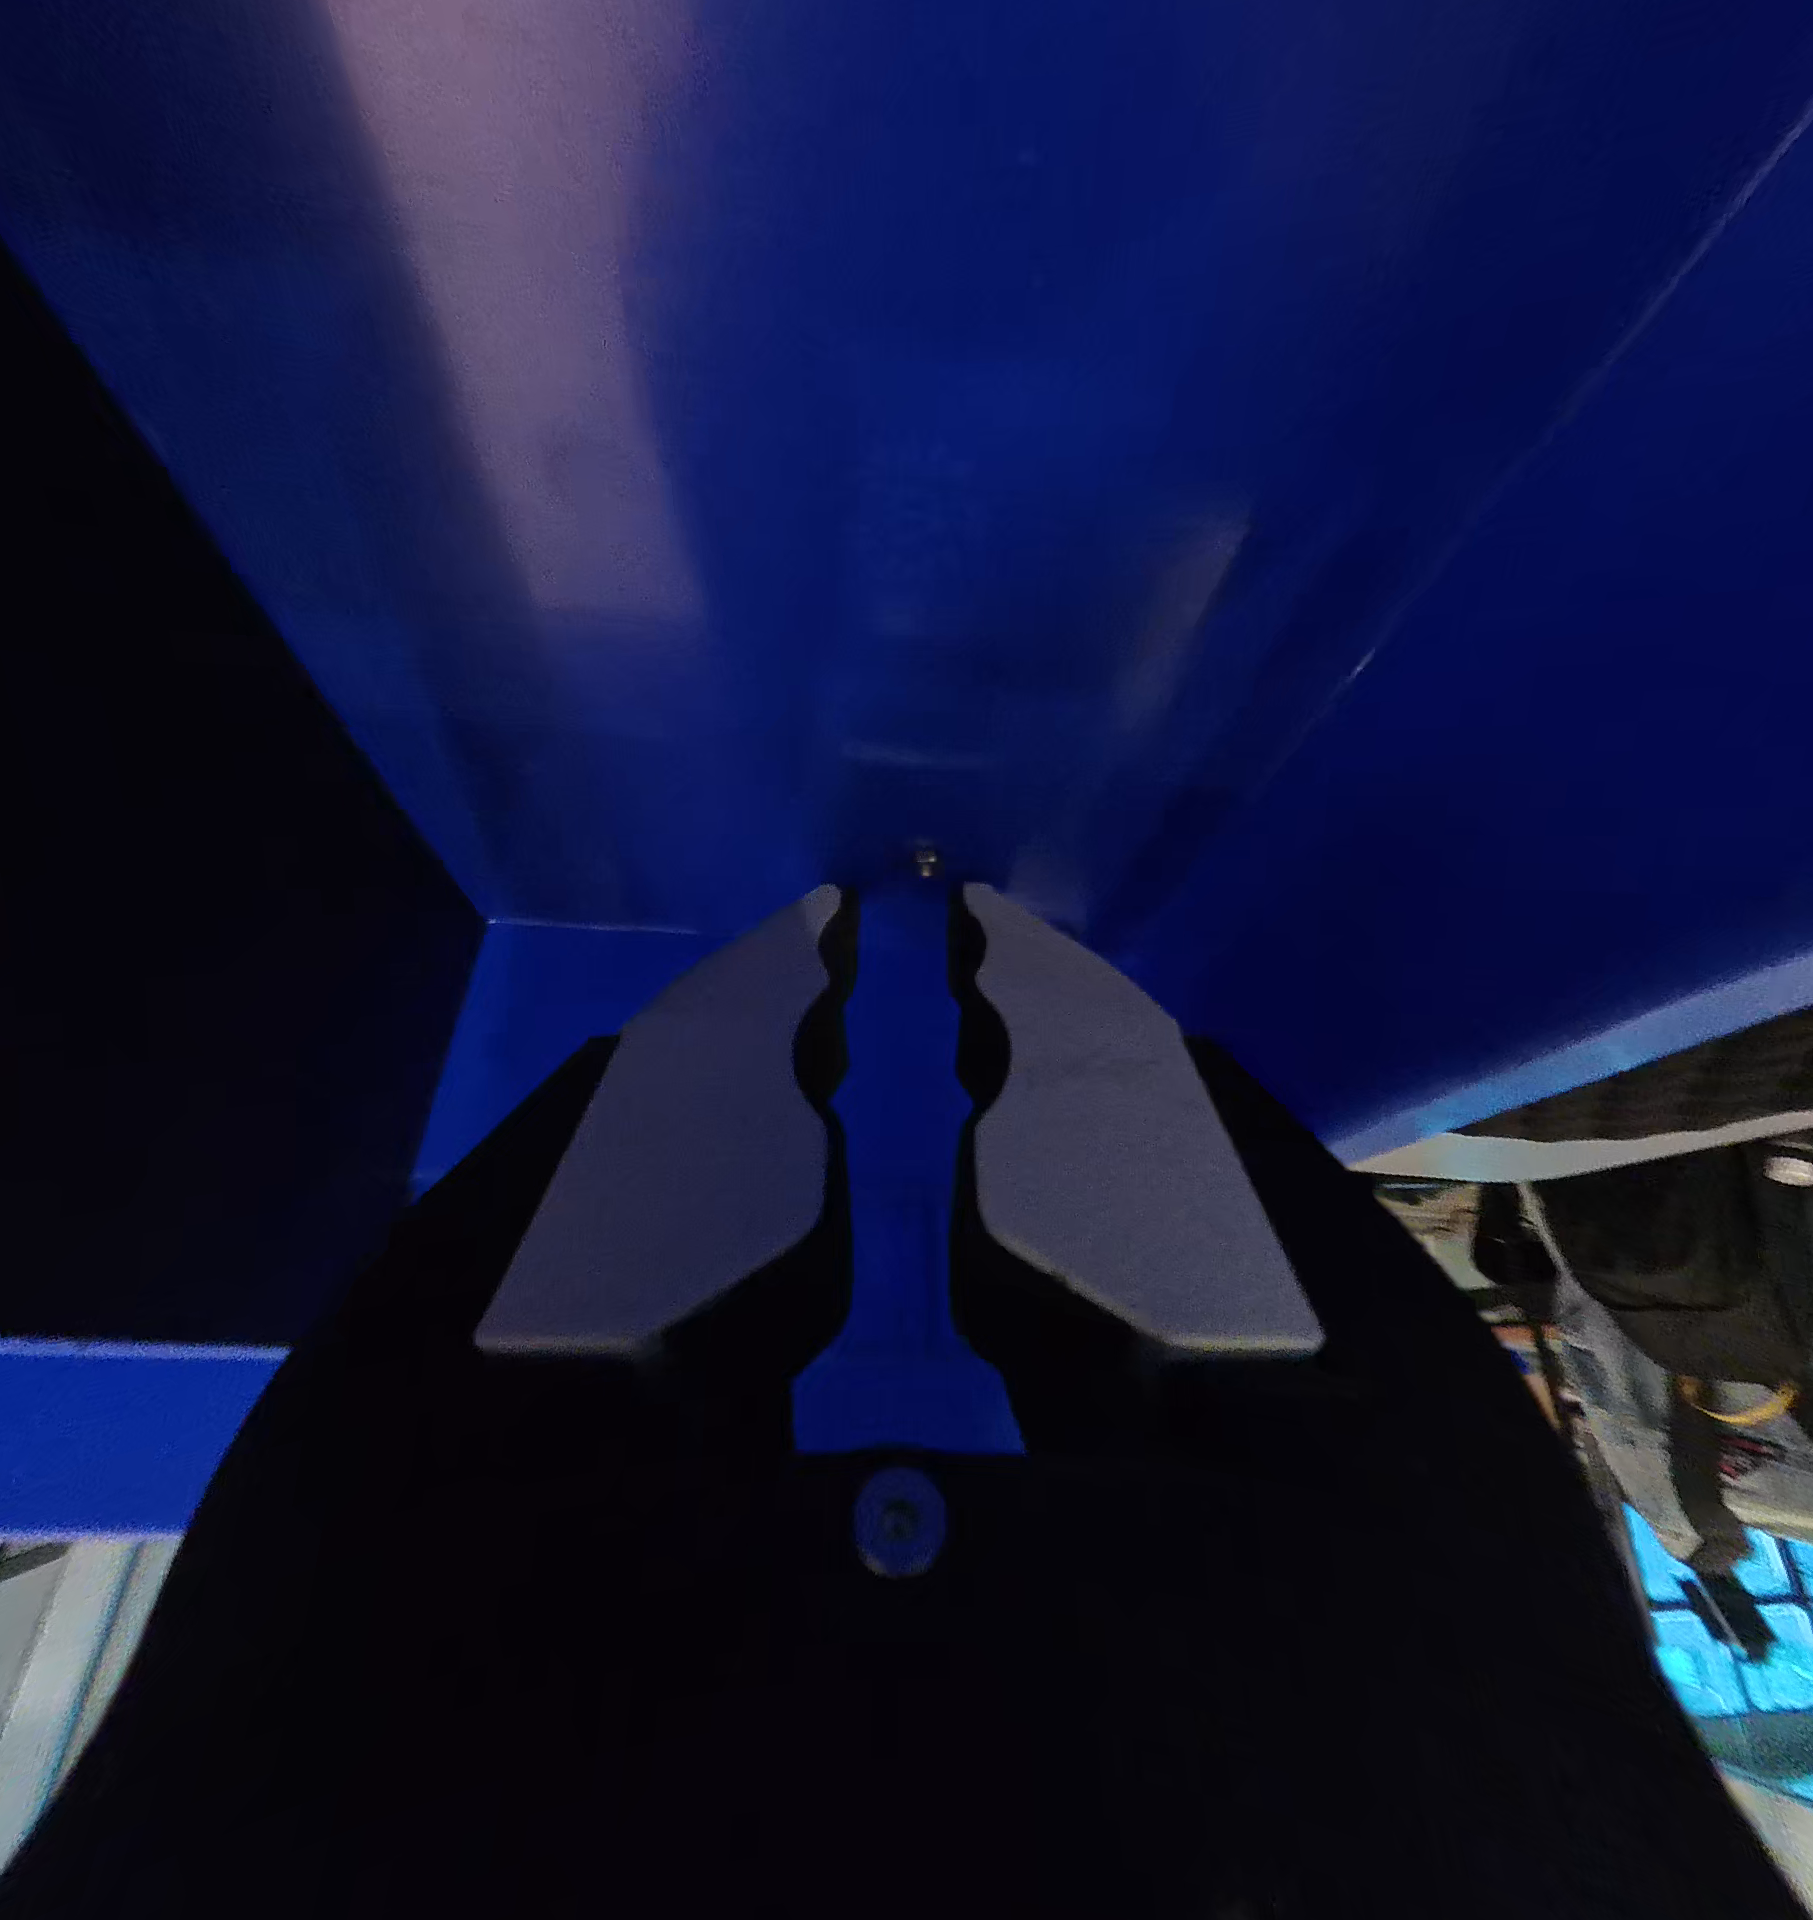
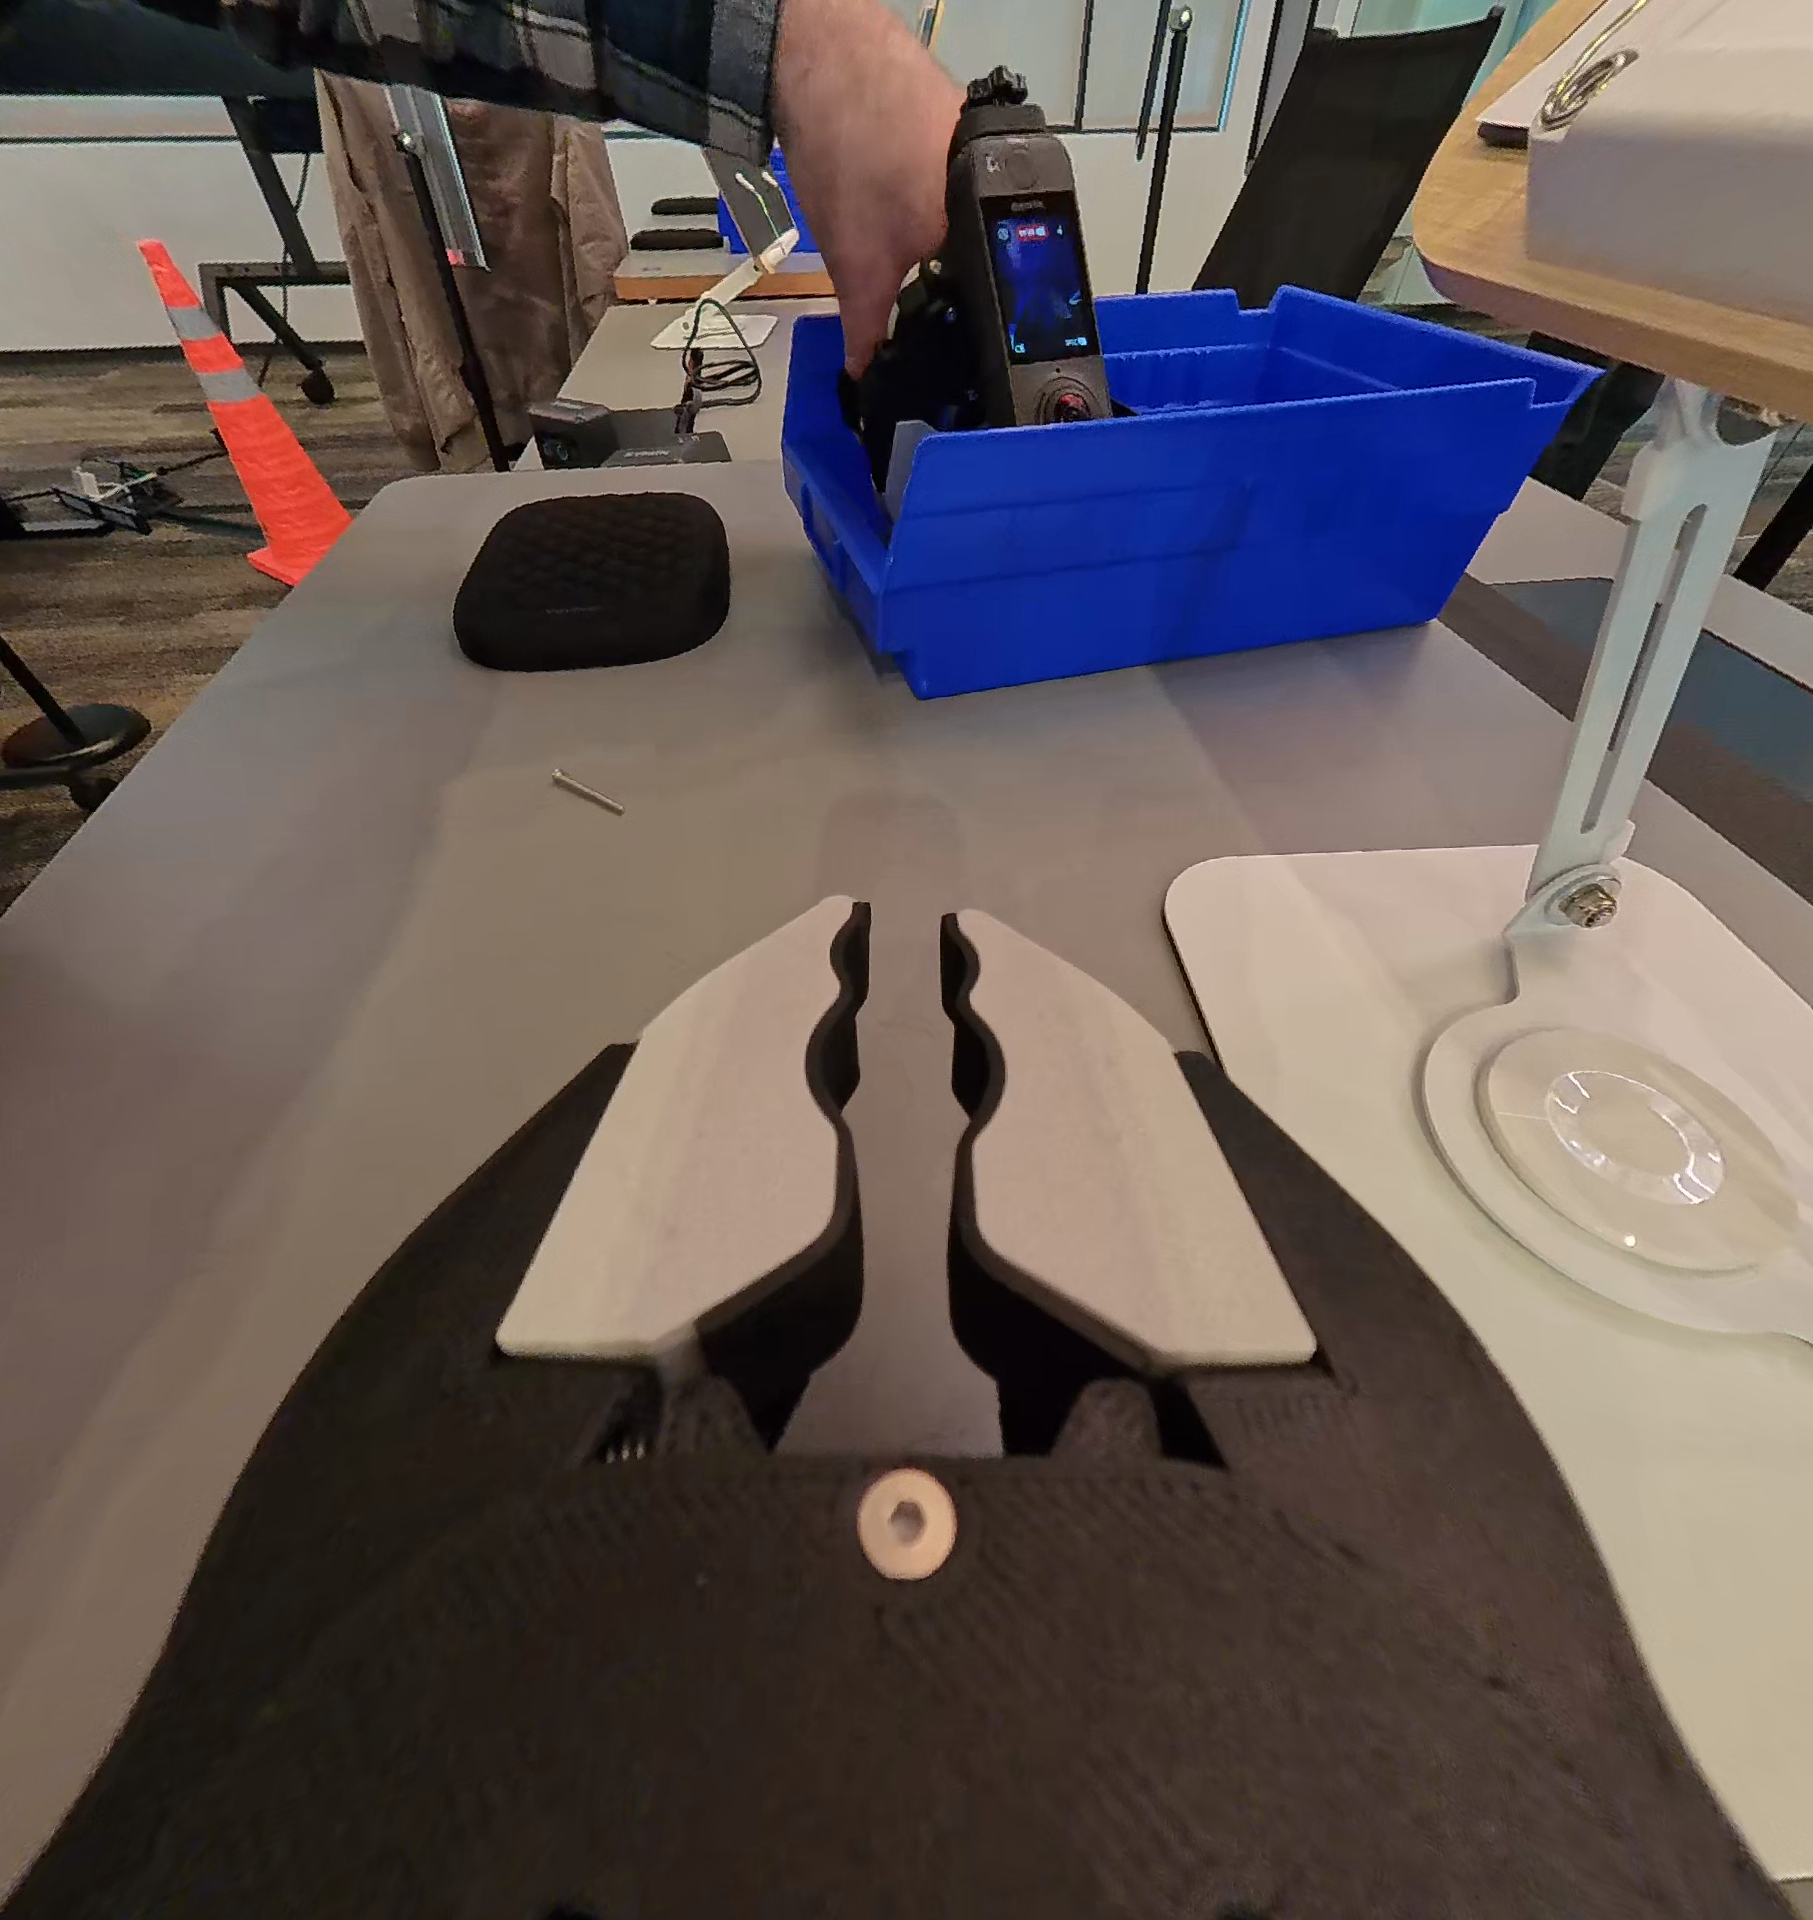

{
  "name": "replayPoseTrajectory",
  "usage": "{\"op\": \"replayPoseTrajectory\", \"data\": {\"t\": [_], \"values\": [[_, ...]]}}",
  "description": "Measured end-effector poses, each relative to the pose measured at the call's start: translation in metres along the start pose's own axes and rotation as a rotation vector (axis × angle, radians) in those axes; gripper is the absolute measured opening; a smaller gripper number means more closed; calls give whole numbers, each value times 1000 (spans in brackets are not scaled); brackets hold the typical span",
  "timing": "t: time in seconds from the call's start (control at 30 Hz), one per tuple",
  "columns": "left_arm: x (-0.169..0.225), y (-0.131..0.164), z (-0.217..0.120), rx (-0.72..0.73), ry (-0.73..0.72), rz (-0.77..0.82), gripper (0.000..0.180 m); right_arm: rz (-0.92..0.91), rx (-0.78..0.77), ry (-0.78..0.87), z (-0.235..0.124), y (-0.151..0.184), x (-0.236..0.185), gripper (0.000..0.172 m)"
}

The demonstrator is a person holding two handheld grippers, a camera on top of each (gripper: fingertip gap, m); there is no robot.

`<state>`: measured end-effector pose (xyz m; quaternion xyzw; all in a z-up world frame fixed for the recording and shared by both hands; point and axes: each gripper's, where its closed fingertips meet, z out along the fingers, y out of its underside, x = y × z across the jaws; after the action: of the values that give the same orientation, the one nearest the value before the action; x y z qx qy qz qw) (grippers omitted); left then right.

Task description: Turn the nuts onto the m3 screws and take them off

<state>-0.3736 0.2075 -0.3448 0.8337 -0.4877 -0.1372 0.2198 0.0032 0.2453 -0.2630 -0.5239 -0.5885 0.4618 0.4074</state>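
Blue plastic fills nearly everything ahead of my left tongs (image 1: 902,894): they are down inside the blue bin (image 2: 1172,551), close to its inner wall. Their two fingers stand a narrow slit apart, and in that slit I see only the blue of the bin. A small metal piece (image 1: 923,858), perhaps a screw, sits just past the fingertips against the blue; it is too blurred for me to tell whether the tips touch it, so I cannot tell whether these tongs are clenched on anything or simply nearly closed.

From my right tongs' camera, the left tongs show far ahead and slightly right, a hand (image 2: 881,208) gripping them, their camera body (image 2: 1037,291) rising above the bin's rim.

My right tongs (image 2: 902,920) hover over the grey table (image 2: 362,1039), fingers a narrow gap apart and grasping nothing; bare tabletop shows between the pads. A thin metal pin (image 2: 588,791) lies on the table ahead and to their left, well apart. Farther ahead-left rests a black cushioned pad (image 2: 590,582), beside the bin. Just to the right of the right tongs lies a white base plate (image 2: 1349,987) with a slotted white bracket (image 2: 1629,675) rising from it and a clear round disc (image 2: 1629,1143).
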Motion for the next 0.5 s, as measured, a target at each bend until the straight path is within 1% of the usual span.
{"op": "replayPoseTrajectory", "data": {"t": [0.03, 0.17, 0.37, 0.5], "values": [[2, 0, 0, -2, 30, -8, 12, 1, 0, 0, 0, 0, 0, 13], [3, 0, 0, 3, 62, -15, 12, 2, 2, -1, 0, 0, 0, 13], [7, 0, 0, 0, 46, 11, 21, 2, 2, -2, -1, 0, 0, 13], [8, -1, -1, 22, 32, 1, 18, 3, 2, -2, -1, 0, 0, 13]]}}
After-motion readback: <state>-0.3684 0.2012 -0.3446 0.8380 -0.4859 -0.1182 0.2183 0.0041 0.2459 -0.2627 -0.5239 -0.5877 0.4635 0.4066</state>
